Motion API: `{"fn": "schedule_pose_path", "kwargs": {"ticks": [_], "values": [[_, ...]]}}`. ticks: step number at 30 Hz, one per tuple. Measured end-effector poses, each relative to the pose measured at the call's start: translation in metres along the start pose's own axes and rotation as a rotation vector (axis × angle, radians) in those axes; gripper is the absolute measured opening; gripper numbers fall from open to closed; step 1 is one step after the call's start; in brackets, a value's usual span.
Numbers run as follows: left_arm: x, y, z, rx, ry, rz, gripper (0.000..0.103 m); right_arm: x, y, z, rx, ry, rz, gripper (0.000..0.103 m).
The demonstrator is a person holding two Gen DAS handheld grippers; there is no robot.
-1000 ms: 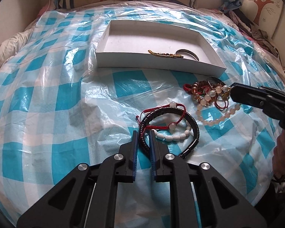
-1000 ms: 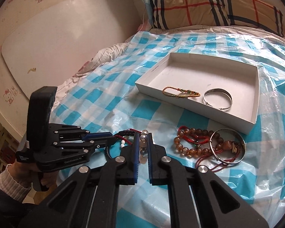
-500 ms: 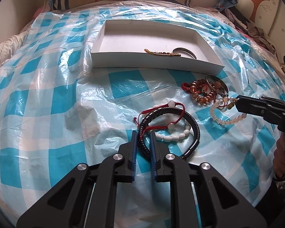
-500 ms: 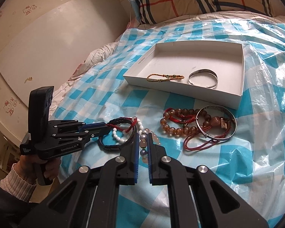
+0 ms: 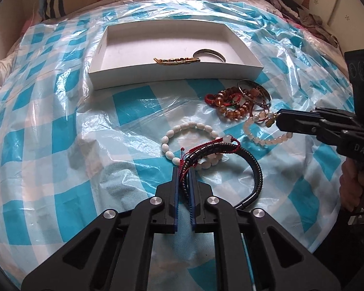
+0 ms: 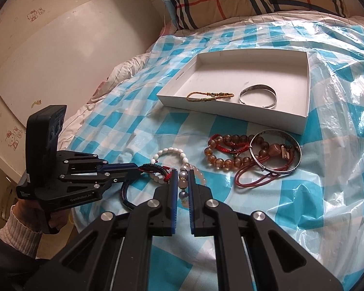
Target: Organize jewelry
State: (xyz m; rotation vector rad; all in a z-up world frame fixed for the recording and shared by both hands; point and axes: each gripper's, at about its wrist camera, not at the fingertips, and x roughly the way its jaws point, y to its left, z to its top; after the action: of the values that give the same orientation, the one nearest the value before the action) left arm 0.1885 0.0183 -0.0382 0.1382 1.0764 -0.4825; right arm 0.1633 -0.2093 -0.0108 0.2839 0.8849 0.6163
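Bracelets lie tangled below the white box, their cords hard to separate. The left gripper has just been closing and pinches the black bracelet with its red cord; the right gripper is clamped on pale beads.

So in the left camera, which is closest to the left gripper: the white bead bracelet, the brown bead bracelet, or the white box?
From the left gripper outward:
1. White bead bracelet, just ahead of the fingertips.
2. Brown bead bracelet, farther off to the right.
3. White box, farthest, at the back.
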Motion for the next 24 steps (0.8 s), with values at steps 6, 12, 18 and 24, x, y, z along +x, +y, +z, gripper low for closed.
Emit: {"fn": "schedule_pose_path", "kwargs": {"ticks": [6, 12, 18, 24], "values": [[-0.014, 0.019, 0.002, -0.081, -0.048, -0.062, 0.007, -0.001, -0.001, -0.001, -0.001, 0.0, 0.004, 0.009], [-0.003, 0.012, 0.001, 0.035, 0.033, 0.114, 0.007, -0.002, 0.002, -0.001, -0.008, 0.005, 0.005, 0.009], [-0.017, 0.038, -0.003, -0.092, -0.007, -0.008, 0.007, -0.002, 0.003, -0.003, -0.005, 0.011, 0.006, 0.009], [-0.014, 0.041, -0.009, -0.064, 0.014, 0.023, 0.015, 0.001, 0.002, -0.004, 0.001, 0.022, 0.006, 0.009]]}}
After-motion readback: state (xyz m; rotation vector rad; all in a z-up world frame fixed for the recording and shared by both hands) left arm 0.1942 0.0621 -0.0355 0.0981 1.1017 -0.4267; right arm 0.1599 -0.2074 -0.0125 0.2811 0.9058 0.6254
